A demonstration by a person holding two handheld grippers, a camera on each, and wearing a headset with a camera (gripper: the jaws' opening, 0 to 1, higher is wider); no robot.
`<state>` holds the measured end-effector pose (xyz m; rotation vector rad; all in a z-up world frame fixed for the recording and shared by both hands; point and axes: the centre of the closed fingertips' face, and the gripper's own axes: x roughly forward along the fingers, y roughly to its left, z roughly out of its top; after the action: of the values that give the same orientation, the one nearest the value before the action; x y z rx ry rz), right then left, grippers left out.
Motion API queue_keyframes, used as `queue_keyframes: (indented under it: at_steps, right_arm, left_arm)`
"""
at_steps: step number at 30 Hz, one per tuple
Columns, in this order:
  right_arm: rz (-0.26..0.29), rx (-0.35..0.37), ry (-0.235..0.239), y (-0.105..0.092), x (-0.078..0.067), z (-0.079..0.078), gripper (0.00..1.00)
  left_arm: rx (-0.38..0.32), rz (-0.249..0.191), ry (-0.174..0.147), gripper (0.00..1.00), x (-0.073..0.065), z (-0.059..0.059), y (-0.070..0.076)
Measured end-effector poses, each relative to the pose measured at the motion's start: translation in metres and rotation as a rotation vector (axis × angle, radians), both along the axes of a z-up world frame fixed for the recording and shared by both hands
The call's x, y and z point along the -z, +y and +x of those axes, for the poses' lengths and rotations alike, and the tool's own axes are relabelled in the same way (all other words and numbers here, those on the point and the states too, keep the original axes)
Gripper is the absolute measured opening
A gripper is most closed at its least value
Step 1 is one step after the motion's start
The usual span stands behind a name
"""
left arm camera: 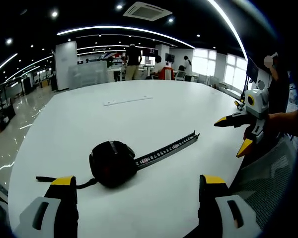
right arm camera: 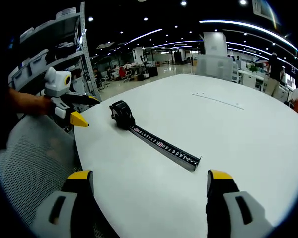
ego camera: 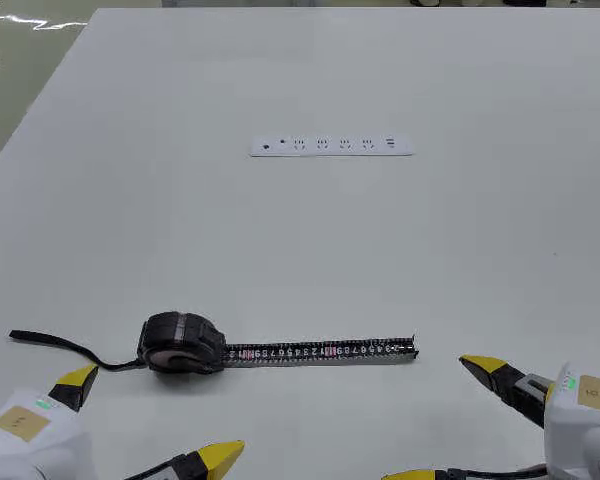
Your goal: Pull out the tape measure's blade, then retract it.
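Note:
A black tape measure [ego camera: 182, 344] [left arm camera: 112, 163] [right arm camera: 121, 113] lies on the white table [ego camera: 310, 250] near its front edge. Its blade [ego camera: 325, 351] [left arm camera: 166, 150] [right arm camera: 164, 147] is drawn out to the right and lies flat, and a black wrist strap [ego camera: 55, 345] trails off to the left. My left gripper [ego camera: 150, 420] [left arm camera: 139, 186] stands open just in front of the case, apart from it. My right gripper [ego camera: 450, 420] [right arm camera: 148, 179] is open too, near the blade's hooked tip [ego camera: 413, 346] without touching it. Each gripper also appears in the other's view: the right one [left arm camera: 236, 134] and the left one [right arm camera: 82, 110].
A white power strip [ego camera: 331, 145] [left arm camera: 127, 100] [right arm camera: 217, 99] lies flat further back on the table. The table's left edge [ego camera: 30, 110] drops to a glossy floor. People, shelves and desks stand far behind in the gripper views.

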<state>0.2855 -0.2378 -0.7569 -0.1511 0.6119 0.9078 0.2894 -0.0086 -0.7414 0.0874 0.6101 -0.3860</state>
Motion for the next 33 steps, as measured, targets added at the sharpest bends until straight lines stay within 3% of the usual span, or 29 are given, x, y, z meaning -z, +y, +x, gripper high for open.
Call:
queue_keyframes:
  at_steps: [7, 13, 18, 33]
  right_arm:
    - [0.002, -0.016, 0.003, -0.004, 0.005, 0.002, 0.93]
    - [0.016, -0.039, -0.030, -0.008, 0.006, 0.009, 0.92]
    - [0.008, -0.072, -0.041, -0.011, 0.010, 0.014, 0.86]
    - [-0.034, -0.210, -0.082, -0.014, 0.025, 0.036, 0.69]
  left_arm:
    - [-0.053, 0.028, -0.002, 1.00, 0.005, 0.006, 0.001]
    - [-0.098, 0.040, -0.017, 0.99, 0.005, 0.015, 0.003]
    - [-0.151, 0.058, -0.009, 0.97, 0.011, 0.019, 0.008]
    - [-0.272, 0.029, -0.021, 0.96, 0.015, 0.040, 0.021]
